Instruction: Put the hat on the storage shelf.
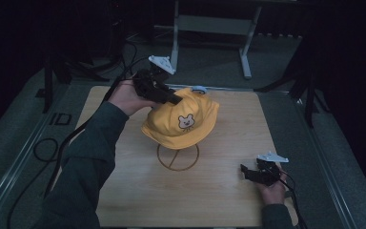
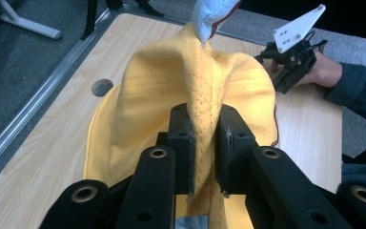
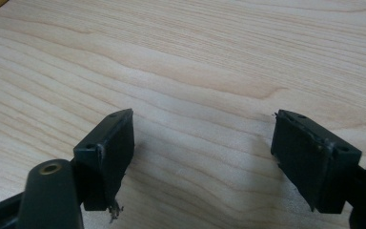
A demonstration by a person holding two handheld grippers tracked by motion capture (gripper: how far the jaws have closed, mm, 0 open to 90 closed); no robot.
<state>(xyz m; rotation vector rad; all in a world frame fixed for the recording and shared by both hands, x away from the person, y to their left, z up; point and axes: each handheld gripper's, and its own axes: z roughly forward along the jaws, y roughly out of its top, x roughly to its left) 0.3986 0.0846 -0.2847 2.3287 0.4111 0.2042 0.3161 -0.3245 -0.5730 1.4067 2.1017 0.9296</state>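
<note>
At desk centre our left gripper (image 1: pixel 171 98) clamps a fold of the yellow hat (image 1: pixel 183 119) over its stand (image 1: pixel 177 157); our right gripper (image 1: pixel 250 172), jaws apart, rests near-right.

Overhead view faces forward; both gripper views share the table (image 1: pixel 138 200) close-up.

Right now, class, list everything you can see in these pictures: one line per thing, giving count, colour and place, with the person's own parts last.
hat: one, yellow with a bear patch, table centre, on the stand
stand: one, yellow wire ring base, under the hat
table: one, light wood, centre
metal frame: one, grey, on the floor beyond the table
left gripper: one, black, shut on a fold of the hat
right gripper: one, black, open, low over the table's near right
hands: two, one holding each gripper
</note>
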